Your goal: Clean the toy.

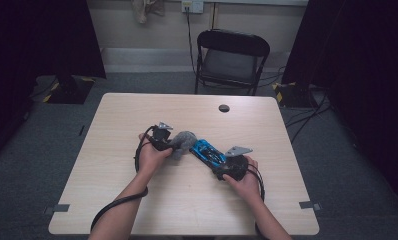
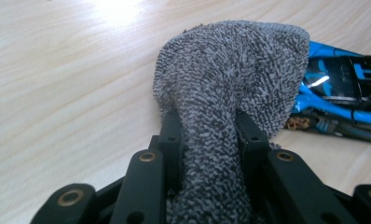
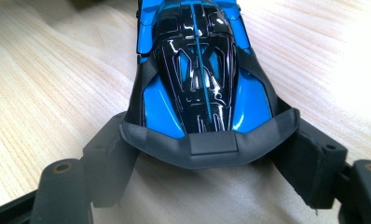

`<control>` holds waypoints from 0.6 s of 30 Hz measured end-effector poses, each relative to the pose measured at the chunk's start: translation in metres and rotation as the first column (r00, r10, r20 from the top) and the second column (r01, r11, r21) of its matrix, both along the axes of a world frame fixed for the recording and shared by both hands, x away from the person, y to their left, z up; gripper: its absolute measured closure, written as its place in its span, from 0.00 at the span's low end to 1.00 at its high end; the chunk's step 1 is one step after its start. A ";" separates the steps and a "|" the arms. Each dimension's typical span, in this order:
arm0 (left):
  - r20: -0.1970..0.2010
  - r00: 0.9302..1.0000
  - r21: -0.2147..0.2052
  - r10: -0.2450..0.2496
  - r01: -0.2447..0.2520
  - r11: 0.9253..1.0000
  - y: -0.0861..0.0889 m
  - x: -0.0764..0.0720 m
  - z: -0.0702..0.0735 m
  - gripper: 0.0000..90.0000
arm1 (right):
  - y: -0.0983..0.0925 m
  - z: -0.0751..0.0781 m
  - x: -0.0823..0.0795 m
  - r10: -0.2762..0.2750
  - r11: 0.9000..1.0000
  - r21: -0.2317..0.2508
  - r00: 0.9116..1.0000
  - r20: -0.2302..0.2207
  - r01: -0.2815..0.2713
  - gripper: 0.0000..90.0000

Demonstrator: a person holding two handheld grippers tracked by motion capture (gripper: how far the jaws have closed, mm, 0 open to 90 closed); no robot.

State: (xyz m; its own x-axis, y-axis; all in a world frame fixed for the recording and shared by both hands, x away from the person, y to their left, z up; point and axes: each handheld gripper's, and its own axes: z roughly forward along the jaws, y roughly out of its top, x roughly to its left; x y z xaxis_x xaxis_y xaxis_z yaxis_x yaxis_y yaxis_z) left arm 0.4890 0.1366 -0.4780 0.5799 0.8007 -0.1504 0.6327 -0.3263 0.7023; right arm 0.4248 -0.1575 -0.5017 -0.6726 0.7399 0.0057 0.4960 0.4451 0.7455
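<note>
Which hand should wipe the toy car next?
Probably the left. The left gripper is already shut on the grey cloth, which sits right beside the blue car. The right gripper is busy holding the car's rear end steady on the table.

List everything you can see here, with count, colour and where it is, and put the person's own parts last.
toy car: one, blue and black, mid table, its rear end between the right gripper's jaws
cloth: one, grey terry, bunched mid table beside the car's front
table: one, light wood, centre of the room
chair: one, black, folding, behind the table
wall socket: one, white, back wall, a cable hanging from it
left gripper: one, black, clamped on the cloth
right gripper: one, black, gripping the car
hands: two, on the grippers, forearms entering from the bottom edge
</note>
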 end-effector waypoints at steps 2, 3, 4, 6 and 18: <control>0.001 1.000 0.003 -0.012 0.012 1.000 0.002 -0.005 0.000 0.77 | 0.000 0.000 0.000 0.000 1.000 0.000 1.000 0.000 0.000 0.28; 0.003 1.000 0.005 -0.016 0.016 1.000 0.003 -0.008 0.000 0.77 | 0.000 0.000 0.000 0.000 1.000 0.000 1.000 0.000 0.000 0.28; 0.001 1.000 0.002 -0.018 0.018 1.000 0.003 -0.010 0.000 0.77 | 0.000 0.000 0.000 0.001 1.000 0.000 1.000 0.000 -0.001 0.28; -0.002 1.000 0.001 -0.029 0.029 1.000 0.003 -0.014 0.001 0.77 | 0.000 0.000 0.000 0.000 1.000 -0.001 1.000 0.000 0.000 0.28; 0.001 0.998 0.001 -0.055 0.055 0.998 0.008 -0.028 0.001 0.76 | 0.000 0.000 0.001 0.025 1.000 -0.008 1.000 -0.006 -0.025 0.21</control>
State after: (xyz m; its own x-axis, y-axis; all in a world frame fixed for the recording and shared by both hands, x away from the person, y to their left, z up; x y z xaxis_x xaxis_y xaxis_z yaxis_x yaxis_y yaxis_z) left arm 0.4607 0.1445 -0.4773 0.6231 0.7679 -0.1489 0.6132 -0.3614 0.7024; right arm 0.4257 -0.1571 -0.5018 -0.6906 0.7232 0.0042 0.4894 0.4630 0.7390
